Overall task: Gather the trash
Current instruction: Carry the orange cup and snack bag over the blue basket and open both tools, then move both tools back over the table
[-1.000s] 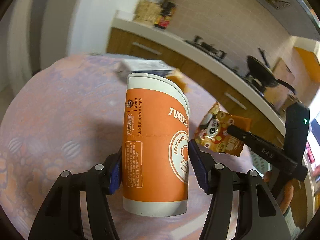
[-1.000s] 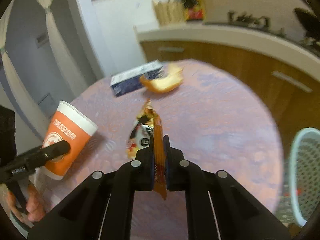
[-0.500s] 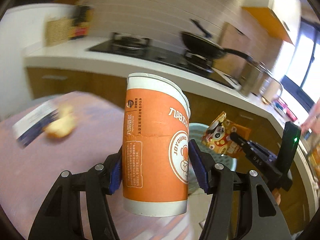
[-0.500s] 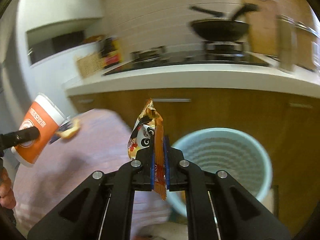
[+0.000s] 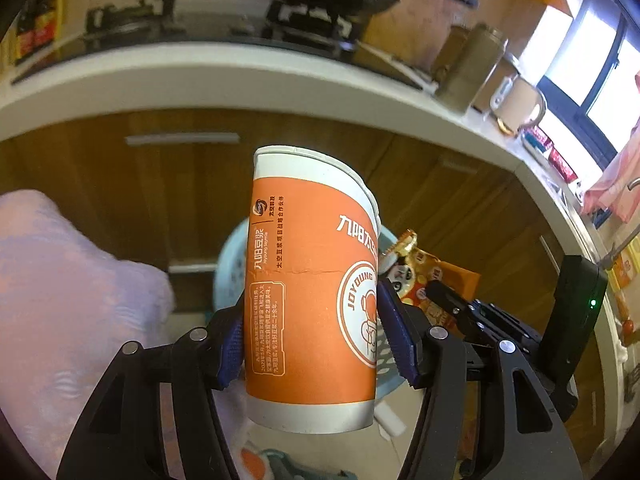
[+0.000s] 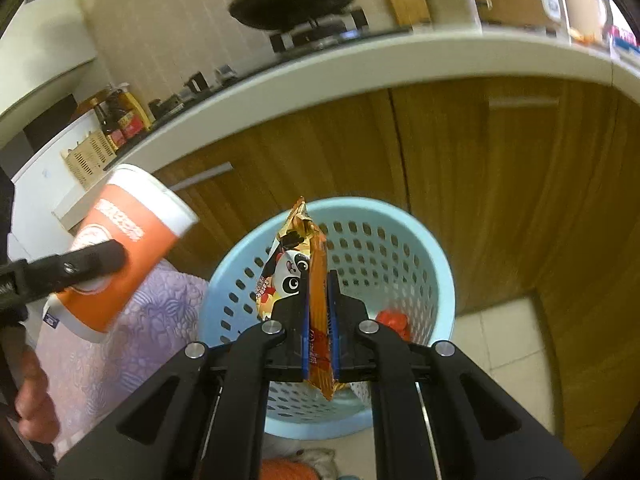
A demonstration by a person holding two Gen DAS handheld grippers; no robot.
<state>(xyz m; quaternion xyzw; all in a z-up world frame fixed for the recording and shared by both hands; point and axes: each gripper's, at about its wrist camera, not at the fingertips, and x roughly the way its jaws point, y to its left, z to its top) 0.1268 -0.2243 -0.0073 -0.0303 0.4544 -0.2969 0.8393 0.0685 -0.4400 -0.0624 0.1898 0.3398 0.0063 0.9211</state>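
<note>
Right wrist view: right gripper [image 6: 319,316] clamped on orange panda-print snack wrapper [image 6: 298,264], held above pale blue perforated plastic bin [image 6: 432,264] by wooden cabinets. Left wrist view: left gripper [image 5: 316,340] pinching tall orange-and-white paper cup [image 5: 310,304], upright, off purple-clothed table [image 5: 60,280].

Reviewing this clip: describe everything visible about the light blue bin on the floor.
The bin is a round, light blue basket that looks like plastic, its wall pierced with rows of oval holes. It stands upright on the pale tiled floor in front of the wooden cabinet, beside the purple cloth. Something red-orange lies at the bottom. The right tool holds the snack packet over its opening without touching it. In the left wrist view the cup hides most of it.
</note>
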